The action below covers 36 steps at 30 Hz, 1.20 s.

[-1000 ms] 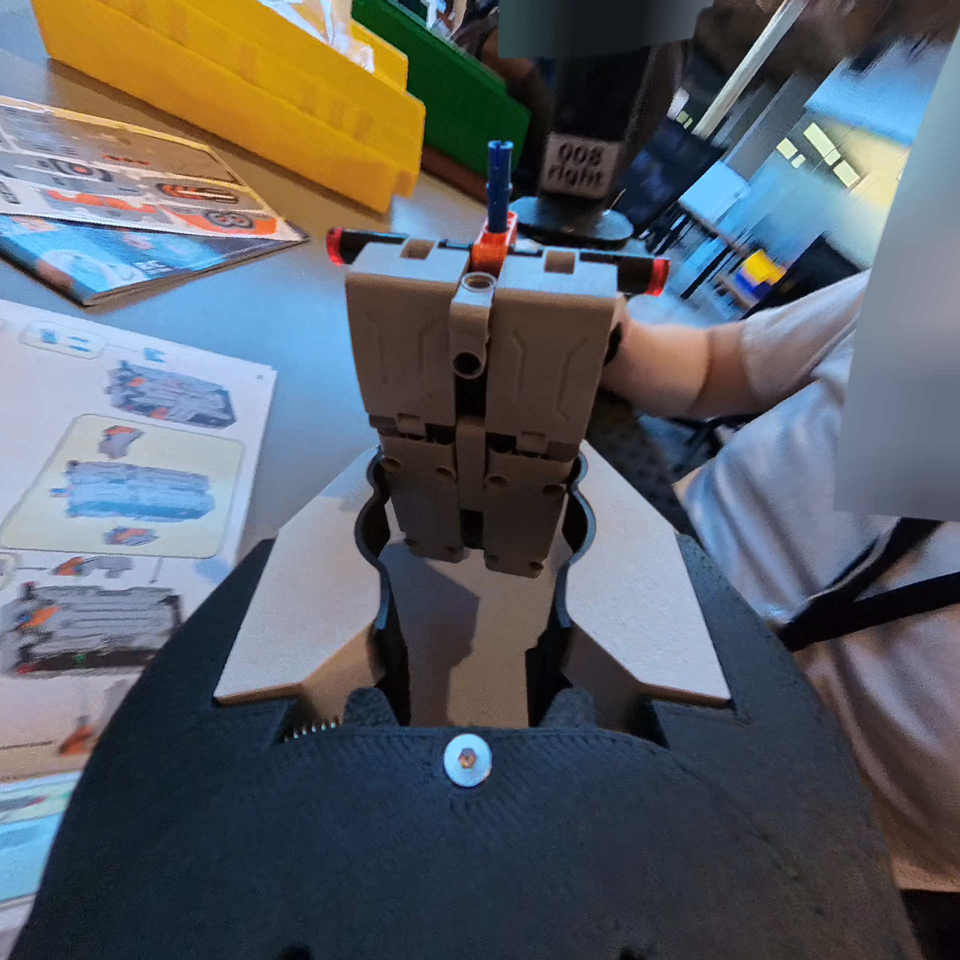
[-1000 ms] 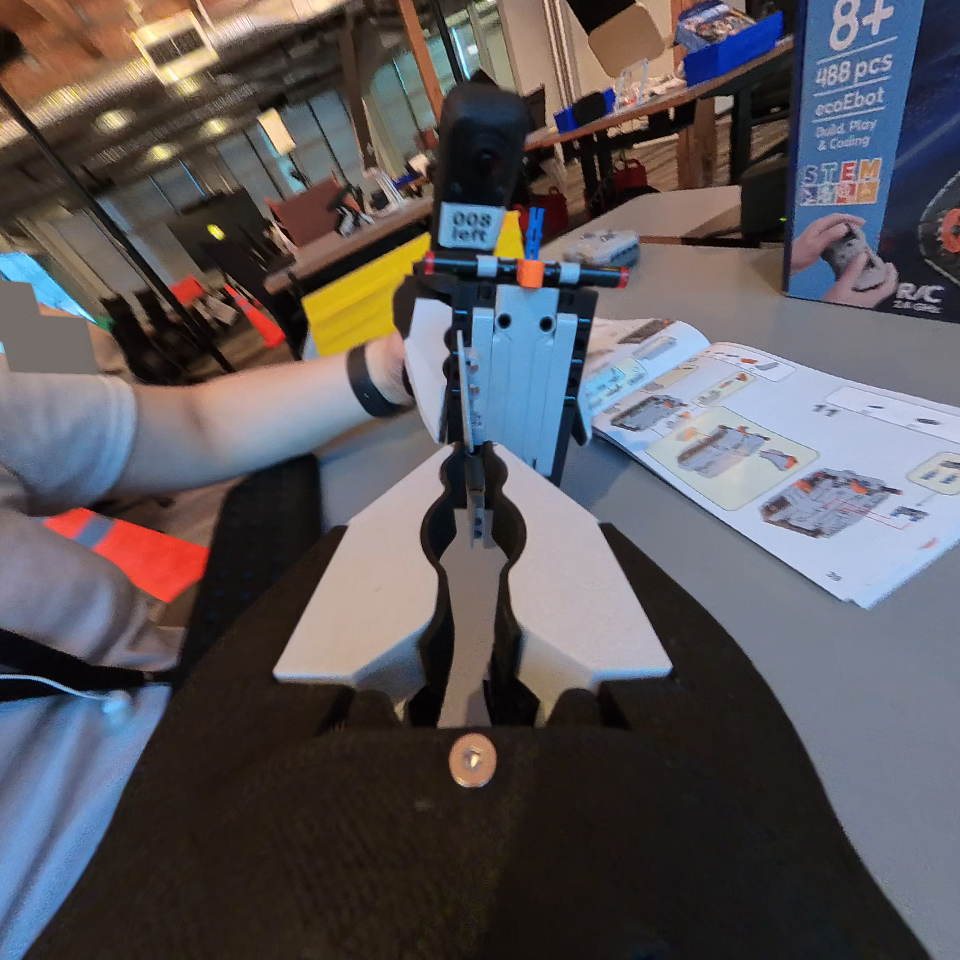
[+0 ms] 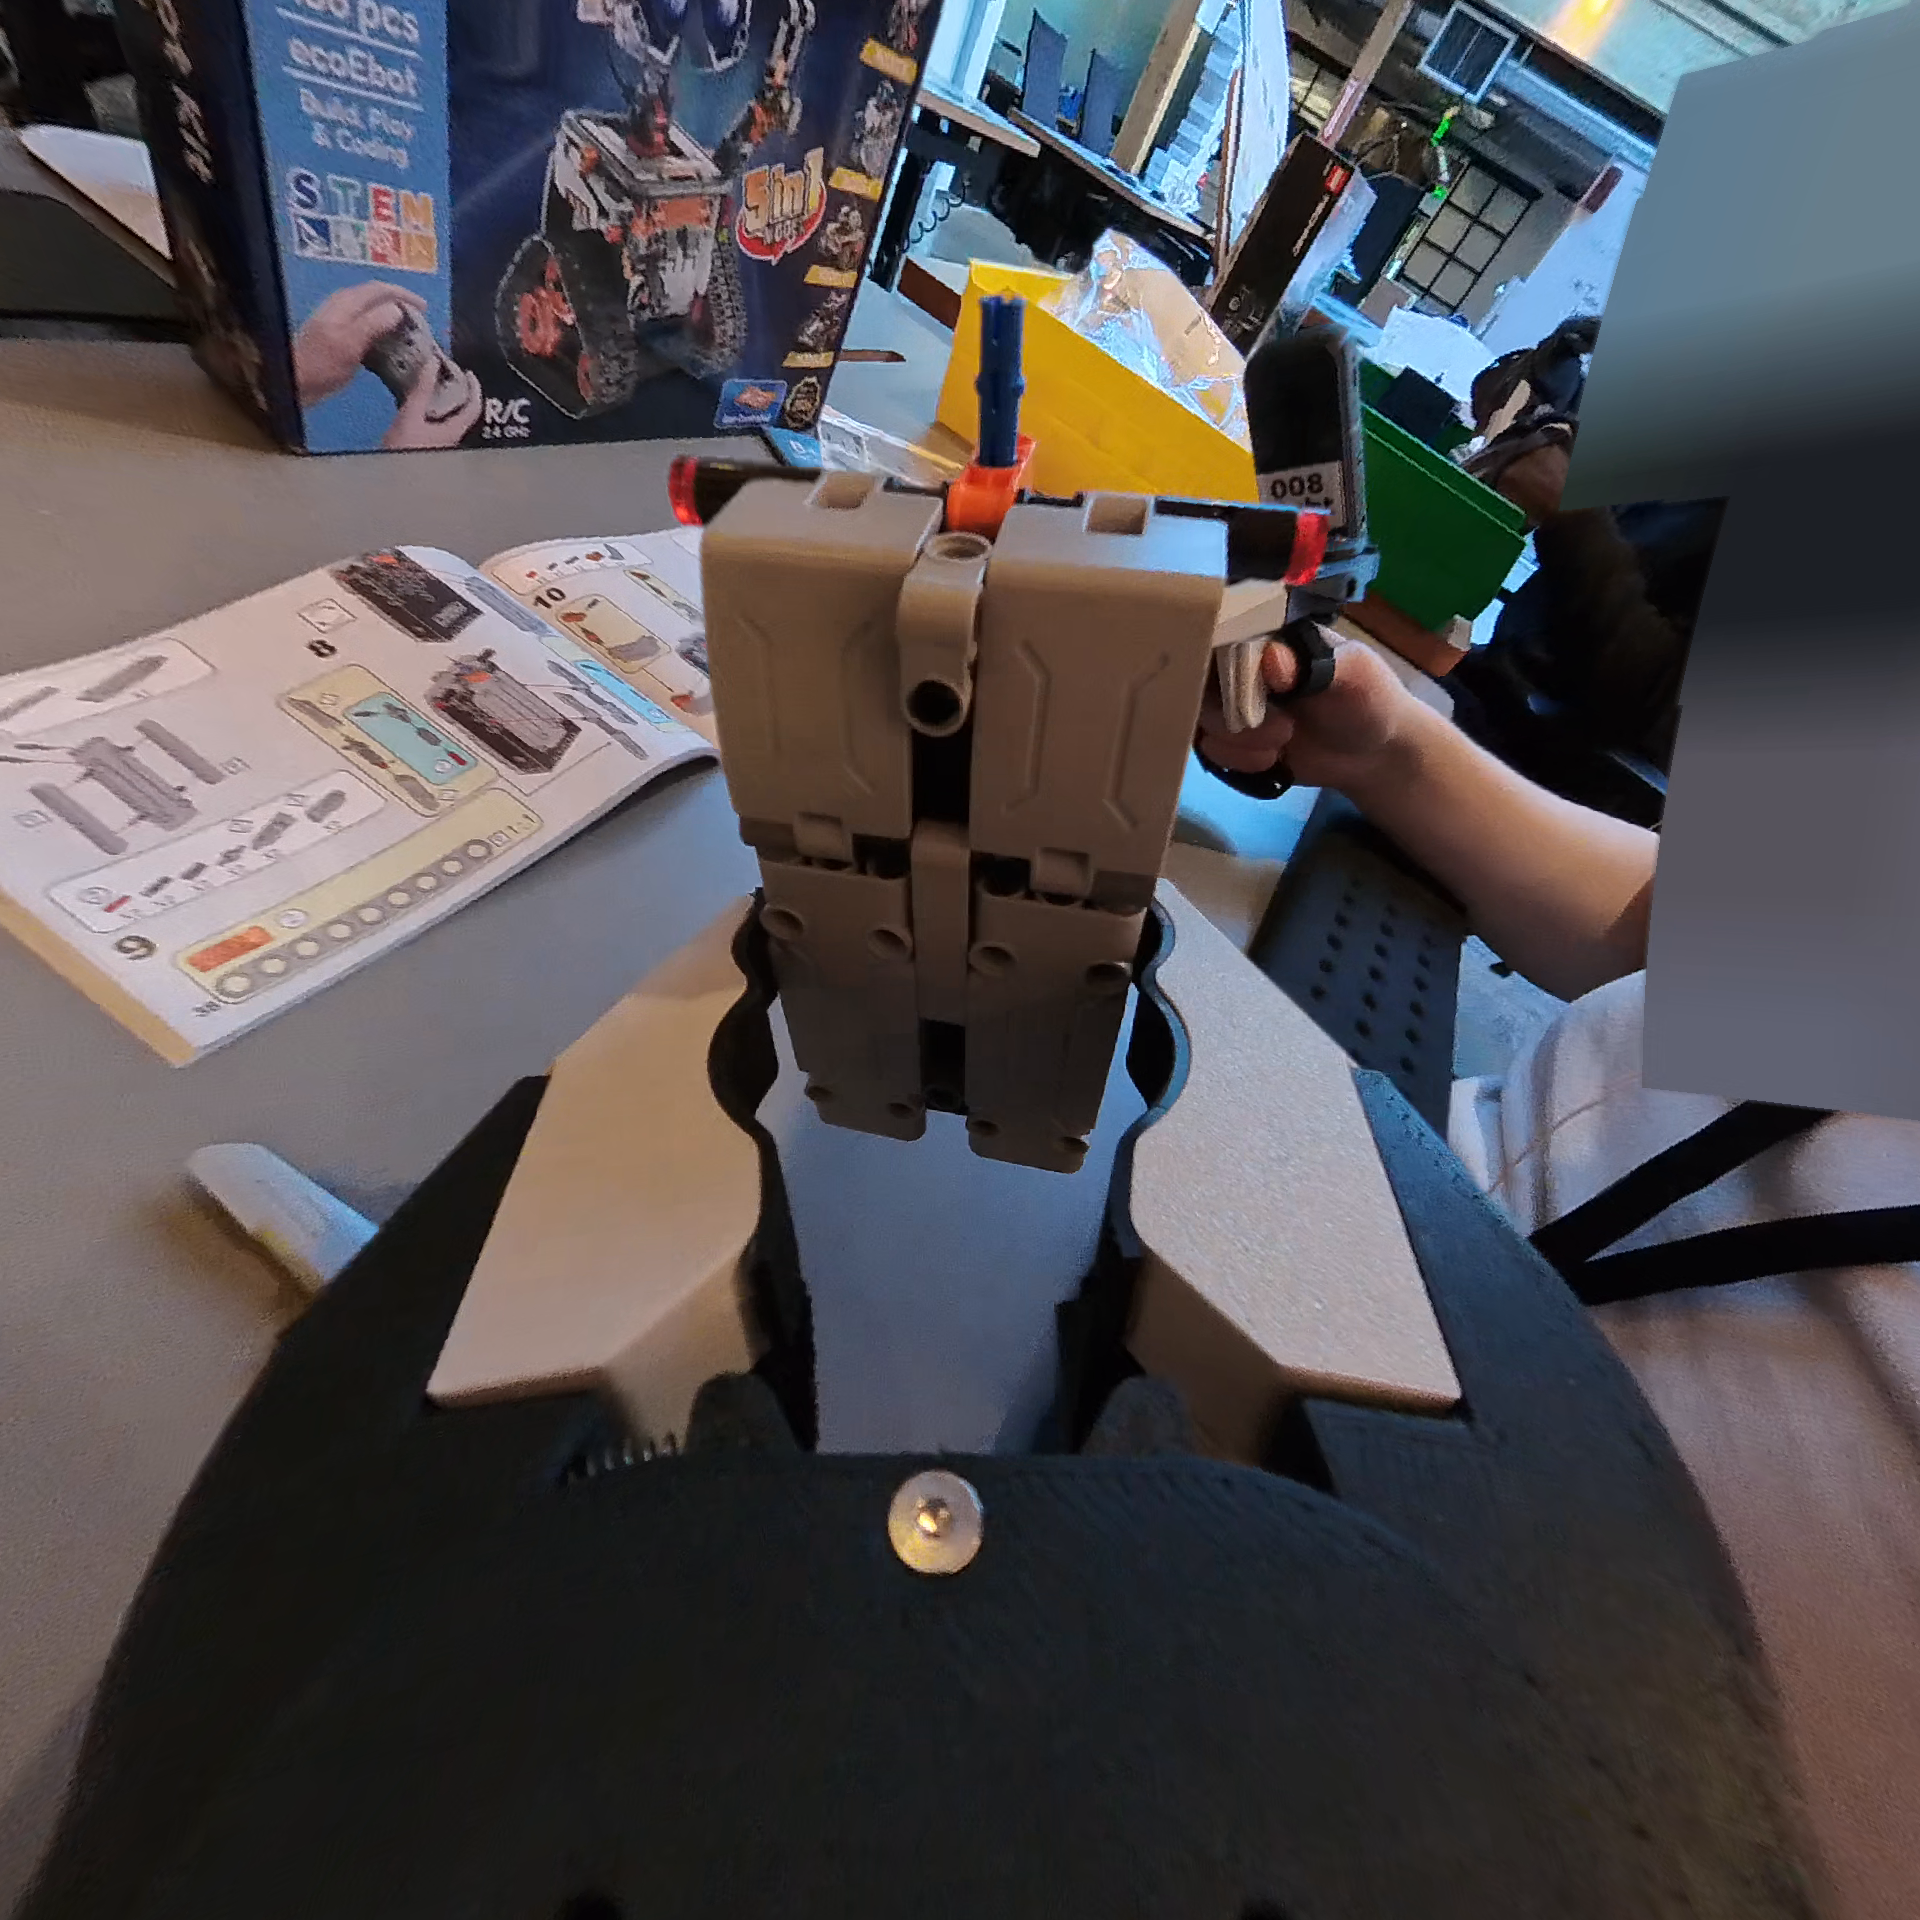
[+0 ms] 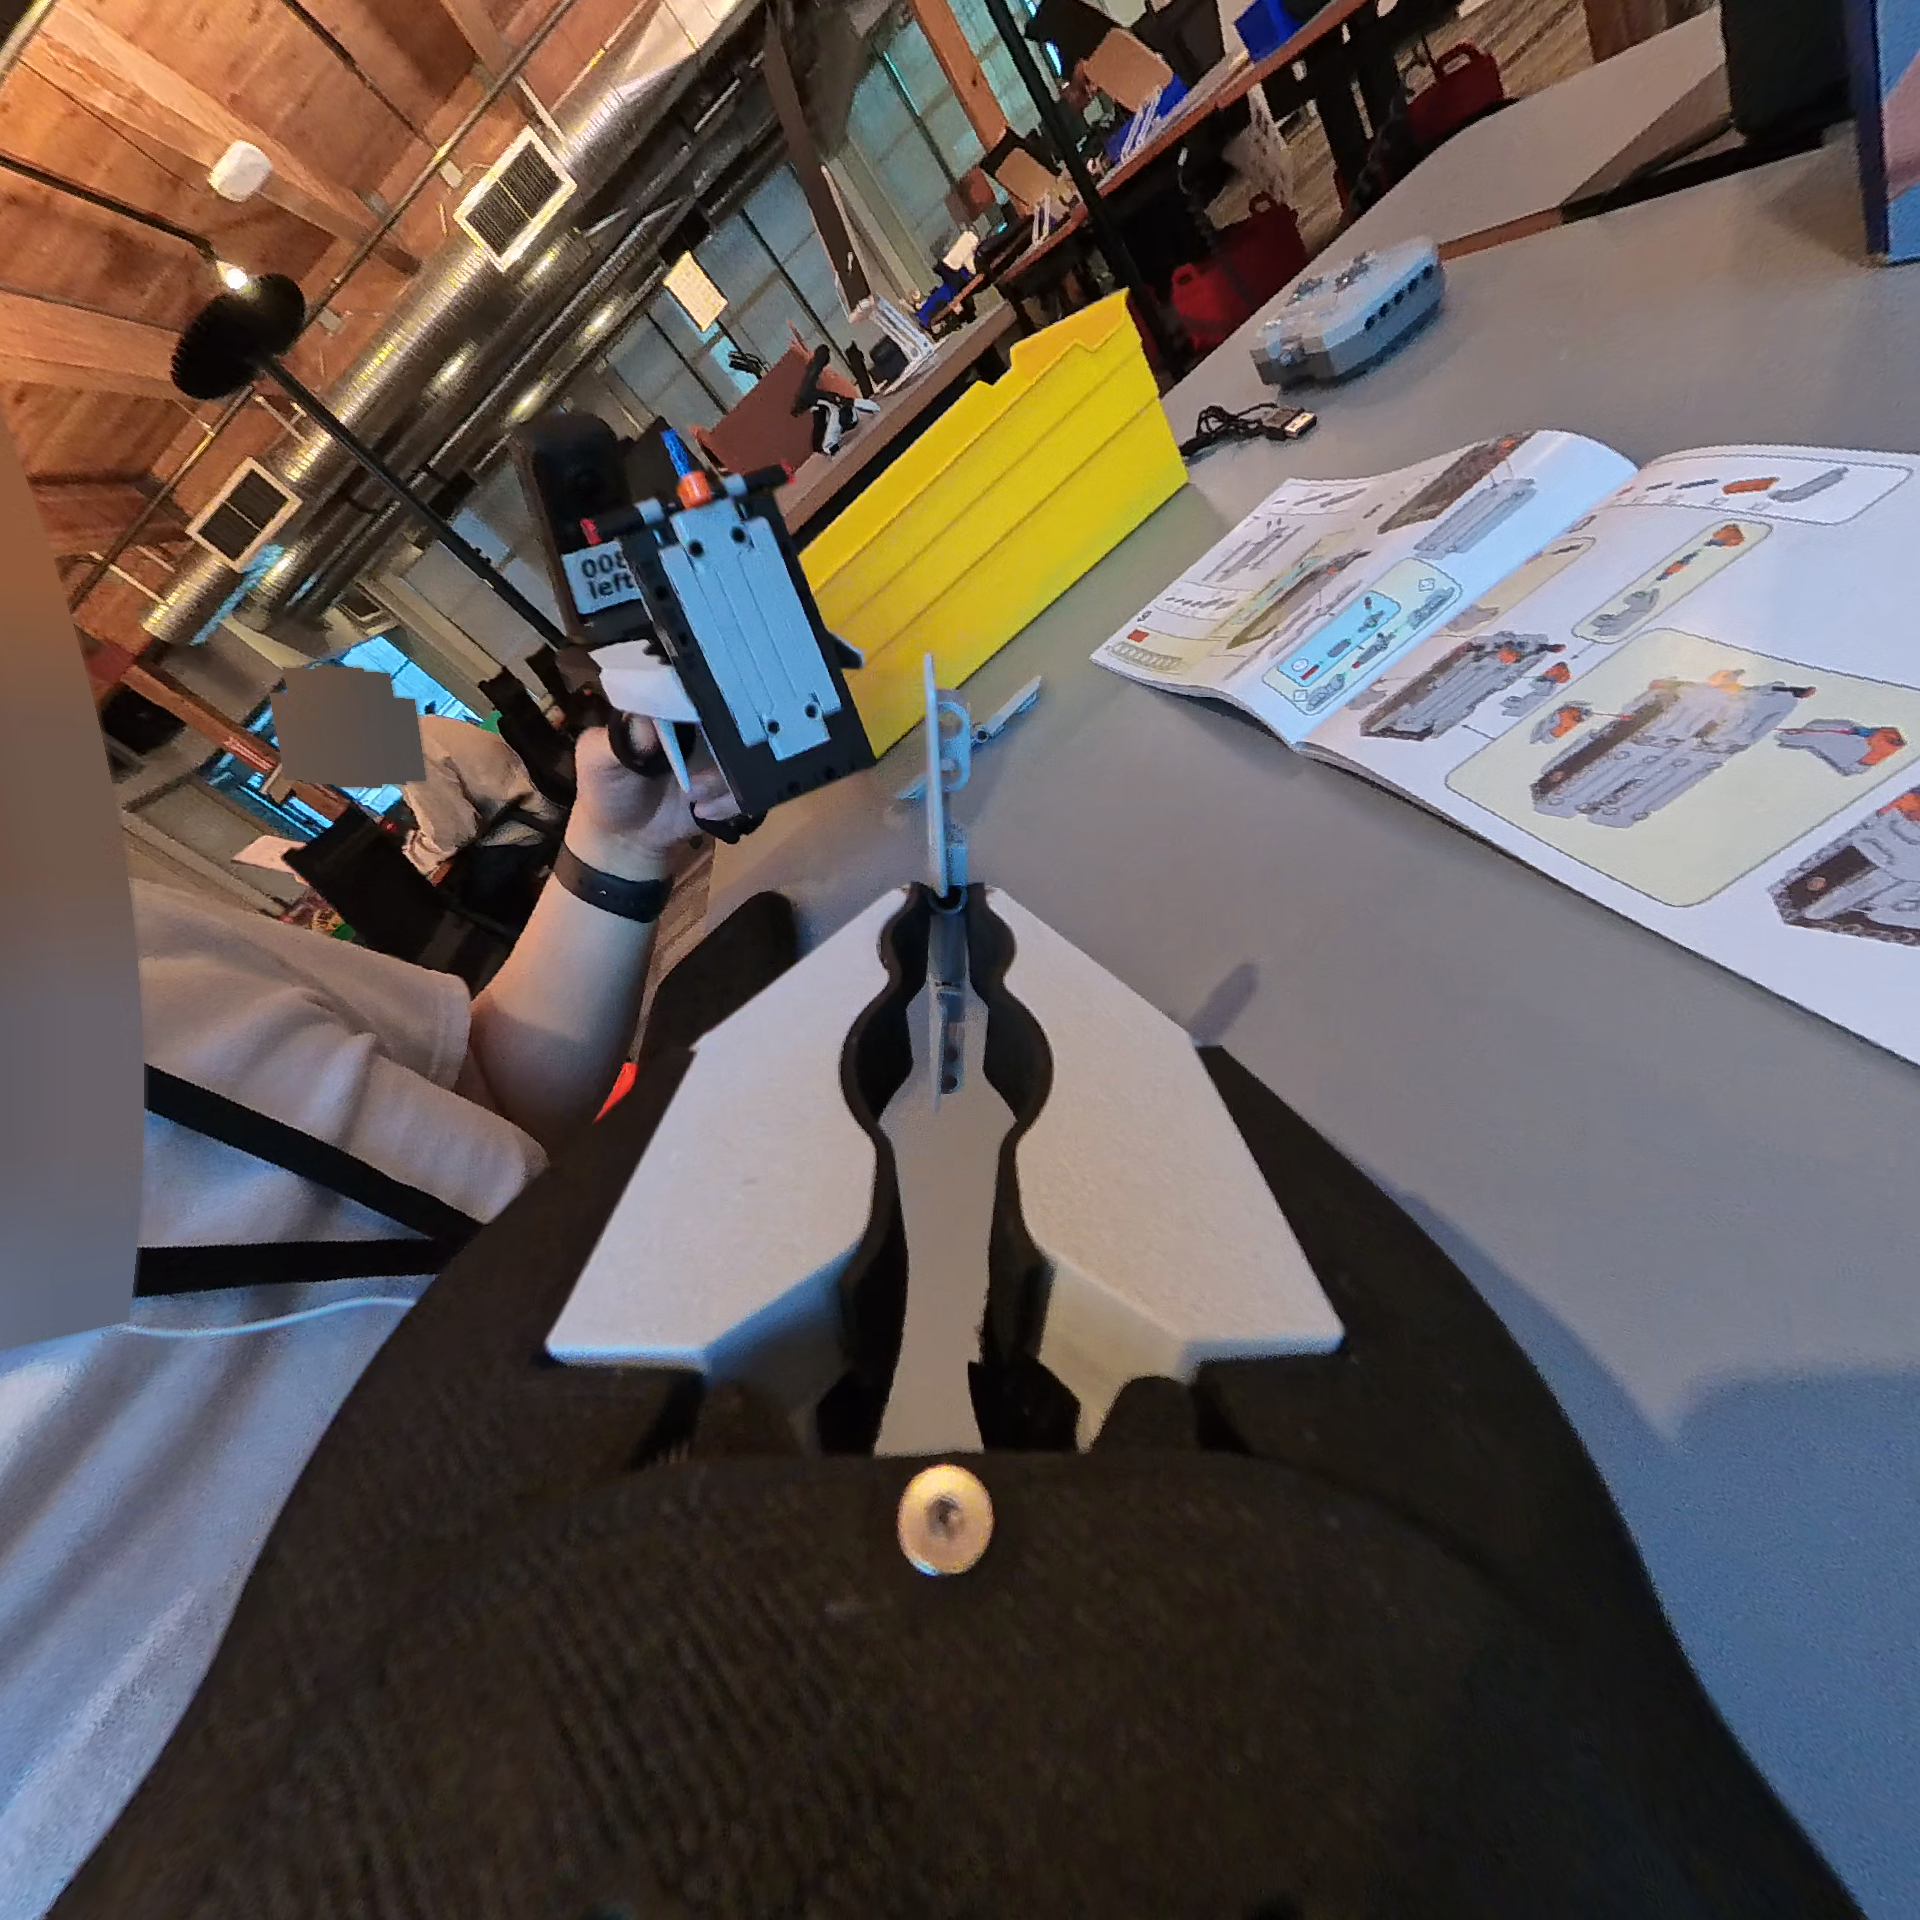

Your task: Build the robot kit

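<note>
- The left gripper (image 3: 951, 1023) was clamped on the lower end of a grey brick assembly (image 3: 956, 727), its two pale fingers (image 3: 623, 1195) pressed to the block's sides; the block stood upright out of the jaws, above the grey table (image 3: 312, 1143).
- At the block's far end a black axle with red tips (image 3: 727, 480) ran crosswise, and an orange connector (image 3: 987, 488) carried a blue pin (image 3: 1000, 379) pointing up.
- The right gripper (image 4: 948, 914) was nearly closed, pinching a thin light-grey piece (image 4: 943, 769) that stood edge-on out of the fingertips; its shape was hard to make out from that angle.
- From the right wrist view the assembly (image 4: 743, 639) sat up and to the left of the thin piece, well apart from it, tilted, and held in front of a hand (image 4: 623, 790).
- An open instruction booklet (image 3: 343, 769) lay on the table to the left of the block.
- Beyond it stood a printed toy box (image 3: 540, 208), cut off at the top edge.
- A yellow bin (image 4: 997, 530) sat farther back, with a grey controller-like unit (image 4: 1351, 322) beyond; its details were too small to tell.
</note>
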Each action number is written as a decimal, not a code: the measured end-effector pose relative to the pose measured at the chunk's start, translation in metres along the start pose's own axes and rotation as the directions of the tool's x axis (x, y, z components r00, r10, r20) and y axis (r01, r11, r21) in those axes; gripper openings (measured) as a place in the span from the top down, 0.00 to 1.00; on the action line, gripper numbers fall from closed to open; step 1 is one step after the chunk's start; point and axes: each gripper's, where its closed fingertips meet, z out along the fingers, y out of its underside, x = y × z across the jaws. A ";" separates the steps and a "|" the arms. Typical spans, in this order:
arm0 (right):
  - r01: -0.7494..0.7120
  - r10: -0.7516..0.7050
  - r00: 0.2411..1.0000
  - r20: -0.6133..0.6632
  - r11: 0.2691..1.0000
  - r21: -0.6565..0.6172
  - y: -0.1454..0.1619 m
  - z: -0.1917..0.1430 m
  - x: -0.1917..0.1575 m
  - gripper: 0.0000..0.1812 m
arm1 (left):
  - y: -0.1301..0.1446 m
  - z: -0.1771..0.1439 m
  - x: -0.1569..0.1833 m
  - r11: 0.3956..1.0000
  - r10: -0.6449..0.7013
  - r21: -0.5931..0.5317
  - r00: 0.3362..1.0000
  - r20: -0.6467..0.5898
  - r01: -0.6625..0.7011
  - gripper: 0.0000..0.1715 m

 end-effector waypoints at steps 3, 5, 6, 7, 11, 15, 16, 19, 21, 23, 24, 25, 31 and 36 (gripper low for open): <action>-0.004 0.004 1.000 -0.008 1.000 0.014 -0.001 -0.001 0.006 0.97 | -0.005 0.000 0.005 1.000 -0.004 0.020 0.999 -0.039 0.004 0.61; -0.012 0.012 1.000 -0.019 1.000 0.025 -0.002 -0.003 0.011 0.97 | -0.007 0.001 0.009 0.999 -0.012 0.040 0.997 -0.074 0.015 0.61; -0.016 0.017 1.000 -0.024 0.999 0.028 -0.002 -0.003 0.013 0.97 | -0.008 0.001 0.010 0.999 -0.013 0.047 0.996 -0.085 0.017 0.61; -0.021 0.022 0.999 -0.026 0.999 0.030 -0.002 -0.003 0.015 0.97 | -0.008 0.001 0.010 0.998 -0.013 0.052 0.996 -0.090 0.018 0.61; -0.025 0.026 0.999 -0.040 0.999 0.028 0.000 0.000 0.019 0.97 | -0.007 -0.003 0.009 0.998 -0.018 0.064 0.994 -0.110 0.025 0.61; 0.012 -0.011 0.999 -0.044 1.000 0.022 -0.001 0.005 0.012 0.97 | -0.008 -0.009 0.009 0.996 -0.044 0.077 0.990 -0.137 0.055 0.61; 0.033 -0.032 0.998 -0.051 0.999 0.016 -0.001 0.007 0.011 0.97 | -0.010 -0.010 0.009 0.995 -0.052 0.079 0.988 -0.144 0.064 0.61; 0.087 -0.086 0.995 -0.059 0.996 0.012 -0.003 0.007 0.005 0.97 | -0.016 -0.009 0.011 0.994 -0.063 0.078 0.984 -0.166 0.077 0.61; 0.097 -0.095 0.994 -0.061 0.995 0.021 -0.005 0.005 0.002 0.97 | -0.022 -0.006 0.012 0.994 -0.067 0.076 0.981 -0.179 0.082 0.61; 0.090 -0.087 0.995 -0.057 0.995 0.042 -0.008 0.000 -0.001 0.97 | -0.030 -0.002 0.012 0.993 -0.071 0.082 0.979 -0.189 0.088 0.61; 0.080 -0.077 0.995 -0.057 0.995 0.054 -0.010 -0.002 -0.001 0.97 | -0.033 0.001 0.012 0.992 -0.076 0.082 0.978 -0.195 0.093 0.61; 0.068 -0.064 0.996 -0.057 0.996 0.066 -0.011 -0.005 -0.001 0.97 | -0.035 0.003 0.012 0.992 -0.080 0.080 0.978 -0.195 0.097 0.61; 0.019 -0.016 0.999 -0.039 0.996 0.087 -0.015 -0.015 -0.005 0.97 | -0.044 0.020 0.012 0.994 -0.085 0.058 0.981 -0.175 0.096 0.61; 0.027 -0.026 1.000 -0.014 0.996 0.088 -0.015 -0.015 -0.014 0.97 | -0.046 0.031 0.015 0.993 -0.104 0.042 0.979 -0.177 0.113 0.61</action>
